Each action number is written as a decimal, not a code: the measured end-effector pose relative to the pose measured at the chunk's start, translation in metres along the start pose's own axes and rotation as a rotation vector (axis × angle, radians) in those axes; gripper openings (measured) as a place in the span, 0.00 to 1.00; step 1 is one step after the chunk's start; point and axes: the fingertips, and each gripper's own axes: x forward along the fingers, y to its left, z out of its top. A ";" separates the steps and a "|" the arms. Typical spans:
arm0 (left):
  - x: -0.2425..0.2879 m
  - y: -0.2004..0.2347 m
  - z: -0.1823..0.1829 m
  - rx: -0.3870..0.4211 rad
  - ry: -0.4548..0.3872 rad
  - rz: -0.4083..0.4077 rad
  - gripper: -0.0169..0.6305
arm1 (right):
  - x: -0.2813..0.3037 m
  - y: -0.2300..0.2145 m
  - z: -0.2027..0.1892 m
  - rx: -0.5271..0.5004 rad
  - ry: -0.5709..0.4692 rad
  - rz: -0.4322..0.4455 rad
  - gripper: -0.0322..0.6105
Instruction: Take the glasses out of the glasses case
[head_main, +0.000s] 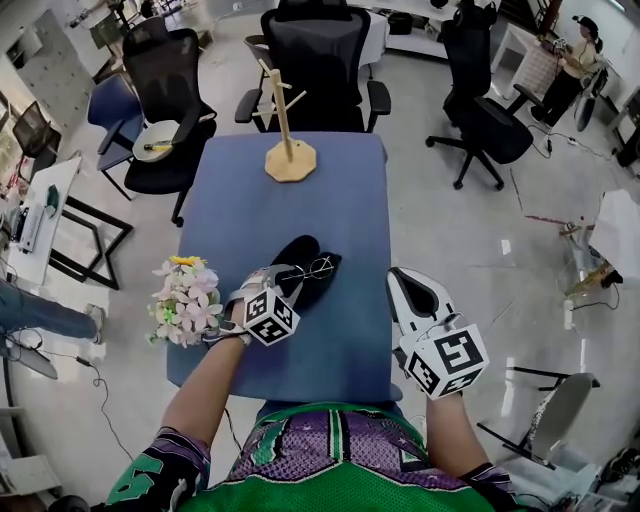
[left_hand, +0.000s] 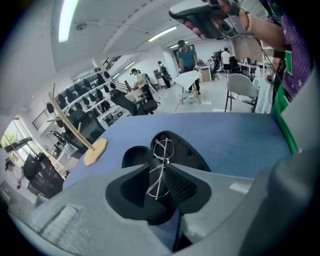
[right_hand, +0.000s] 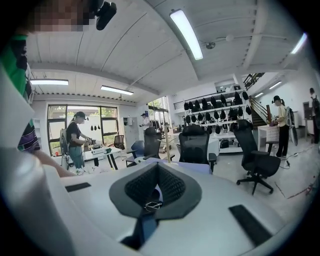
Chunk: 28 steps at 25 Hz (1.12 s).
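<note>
Blue counter (head_main: 330, 190), office chairs beyond it. The glasses case (head_main: 298, 250) lies open near the middle of the counter, black, with its long axis running from near left to far right. The glasses (head_main: 312, 267), a thin wire frame, rest on the open case and are not yet lifted. 1 lens sits toward the far right, and the other end of the frame points near left. The left tool (head_main: 280, 278) is much the nearer of the 2, tilted down with its tips just at the near-left end of the frame. In the left gripper view its jaws are spread and the glasses run lengthwise through the gap. The near lens shows between the pads and the far lens lies out past the tips, over the case. So the frame's long axis lies along the tool's own line, not across it. We judge that closing from here would come in on the near lens from its 2 sides. We see neither pad pressing on the wire, so we read this as no grip yet. The right tool (head_main: 402, 280) hovers over the near right edge of the counter, well apart from the case. Its own view shows the pads pressed together with nothing held. A small wire shape shows low in the slot under them, too small for us to name. The wooden stand (head_main: 288, 150) at the far end and the flowers (head_main: 187, 298) at the left edge both sit apart from the case. Step in hand, as we judge it: settle the left tool over the frame, then pinch.
</note>
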 end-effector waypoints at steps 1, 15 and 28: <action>0.002 0.001 -0.002 -0.002 0.007 -0.005 0.19 | 0.001 0.001 -0.002 -0.002 0.005 0.004 0.05; 0.022 -0.003 -0.018 -0.044 0.097 -0.065 0.13 | 0.009 -0.002 -0.005 0.014 0.017 0.009 0.05; 0.022 -0.007 -0.021 -0.017 0.144 -0.089 0.06 | 0.010 0.002 -0.008 0.032 0.019 0.021 0.05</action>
